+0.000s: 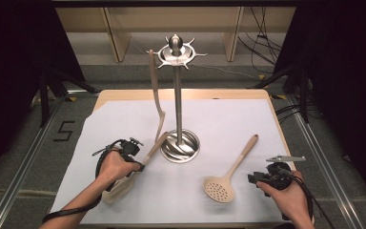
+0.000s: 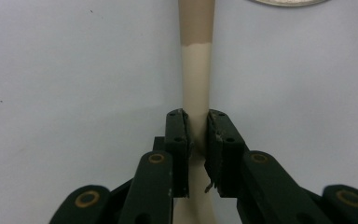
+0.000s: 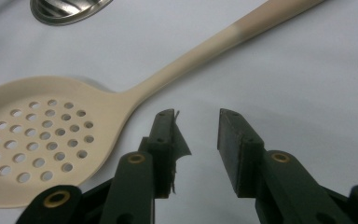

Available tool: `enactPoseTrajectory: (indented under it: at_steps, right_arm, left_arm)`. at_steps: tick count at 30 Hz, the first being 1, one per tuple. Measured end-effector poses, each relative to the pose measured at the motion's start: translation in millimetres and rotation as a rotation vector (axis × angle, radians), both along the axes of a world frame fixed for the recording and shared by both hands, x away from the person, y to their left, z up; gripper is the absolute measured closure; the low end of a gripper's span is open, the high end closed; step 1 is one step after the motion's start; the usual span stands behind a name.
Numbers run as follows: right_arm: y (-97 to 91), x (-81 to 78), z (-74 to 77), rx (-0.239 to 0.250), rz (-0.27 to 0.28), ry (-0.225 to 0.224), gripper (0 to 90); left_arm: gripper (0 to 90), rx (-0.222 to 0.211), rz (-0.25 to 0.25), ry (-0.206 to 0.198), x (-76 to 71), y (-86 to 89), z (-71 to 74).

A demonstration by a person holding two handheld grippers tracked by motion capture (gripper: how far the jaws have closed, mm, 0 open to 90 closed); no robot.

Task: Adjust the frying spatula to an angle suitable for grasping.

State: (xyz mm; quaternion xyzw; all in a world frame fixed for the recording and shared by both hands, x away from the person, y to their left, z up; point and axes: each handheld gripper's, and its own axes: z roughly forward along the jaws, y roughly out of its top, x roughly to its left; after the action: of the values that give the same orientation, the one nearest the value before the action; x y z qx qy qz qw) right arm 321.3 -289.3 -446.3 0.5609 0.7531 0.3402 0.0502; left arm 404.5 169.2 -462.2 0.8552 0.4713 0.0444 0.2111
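A white sheet covers most of the wooden table and carries everything else. Beyond both grippers, near the middle of the sheet, stands a tall metal utensil stand: a round ribbed base, a straight pole, and a crown of hooks at the top. A beige slotted turner hangs from one of the hooks on the stand's left side, its blade reaching down close to the base.

The left gripper lies low over the sheet, just this side and left of the base. Its jaws stand narrow, pressed on the pale handle of a beige spatula; in the left gripper view the handle runs straight up between the pads and away towards the rim of the base. In the high view the spatula's broad end lies on the sheet beside the left forearm, though the hand hides much of it, so whether that end is lifted I cannot tell.

The right gripper has its jaws spread wide with nothing between them, only bare sheet. Just ahead and to their left lies a beige skimmer spoon, its perforated bowl flat on the sheet and its handle slanting away past the jaw tips, near them but apart.
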Motion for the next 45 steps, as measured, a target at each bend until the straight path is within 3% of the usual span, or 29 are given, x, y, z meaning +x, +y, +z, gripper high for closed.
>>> enactPoseTrajectory:
  at_steps: [3, 4, 6, 7, 9, 10, 13, 14, 15, 16, 19, 20, 29, 34, 35, 39, 45]
  right_arm:
    - [-0.1, 0.2, -0.3, -0.002, 0.007, -0.009, 67.4]
    - [1.6, -1.8, 2.0, 0.004, -0.017, 0.030, 67.5]
    - [-0.1, 0.0, -0.5, -0.003, 0.006, -0.010, 67.5]
    - [-0.1, -0.1, -0.3, -0.004, 0.006, -0.009, 67.5]
    - [1.9, -2.1, 2.4, 0.004, -0.018, 0.033, 67.6]
    - [1.8, -2.2, 2.5, 0.004, -0.018, 0.031, 67.6]
    - [1.3, -2.0, 2.4, 0.002, -0.018, 0.025, 67.6]
    - [-0.3, -0.1, 0.2, -0.005, 0.005, -0.014, 67.6]
    - [1.2, -1.8, 2.4, 0.001, -0.018, 0.024, 67.6]
    - [1.6, -2.1, 2.7, 0.002, -0.020, 0.029, 67.6]
    - [2.3, -2.0, 2.7, 0.005, -0.024, 0.030, 67.7]
    - [1.6, -0.9, 1.3, 0.000, -0.011, 0.008, 67.6]
    - [0.3, 0.3, 0.7, -0.008, 0.003, -0.030, 67.7]
    - [2.6, -1.0, 1.9, -0.001, -0.011, -0.004, 67.7]
    - [3.2, -1.4, 2.6, -0.001, -0.018, 0.003, 67.7]
    - [2.6, 0.1, 0.9, -0.007, 0.001, -0.020, 67.7]
    - [2.3, 0.2, 0.6, -0.013, 0.008, -0.029, 67.7]
  left_arm:
    - [78.5, -0.018, -0.001, -0.014, -3.9, 3.2, 0.4]
    - [78.5, -0.023, -0.009, -0.014, -5.2, 4.3, 0.8]
    - [78.5, -0.035, 0.000, -0.026, -7.8, 5.7, 1.6]
    - [78.5, -0.038, 0.007, -0.029, -8.8, 7.2, 2.3]
    - [78.5, -0.056, 0.022, -0.039, -10.2, 11.7, 3.2]
    - [78.5, -0.068, 0.033, -0.044, -10.3, 14.5, 3.8]
    - [78.5, -0.092, 0.084, -0.083, -10.6, 23.9, 6.5]
    - [78.5, -0.100, 0.089, -0.094, -10.0, 27.6, 7.9]
    - [78.5, -0.113, 0.109, -0.112, -11.0, 30.3, 9.2]
    - [78.5, -0.125, 0.115, -0.121, -11.5, 33.8, 11.2]
    - [78.5, -0.157, 0.145, -0.167, -14.9, 42.9, 16.2]
    - [78.5, -0.166, 0.158, -0.190, -16.6, 44.5, 17.5]
    - [78.5, -0.243, 0.173, -0.317, -34.1, 59.9, 35.6]
    - [78.4, -0.283, 0.168, -0.375, -44.7, 66.1, 47.0]
    - [78.4, -0.271, 0.145, -0.374, -46.5, 68.5, 49.7]
    - [78.4, -0.317, 0.183, -0.415, -51.5, 68.3, 52.6]
    - [78.5, -0.356, 0.178, -0.454, -55.6, 70.7, 58.2]
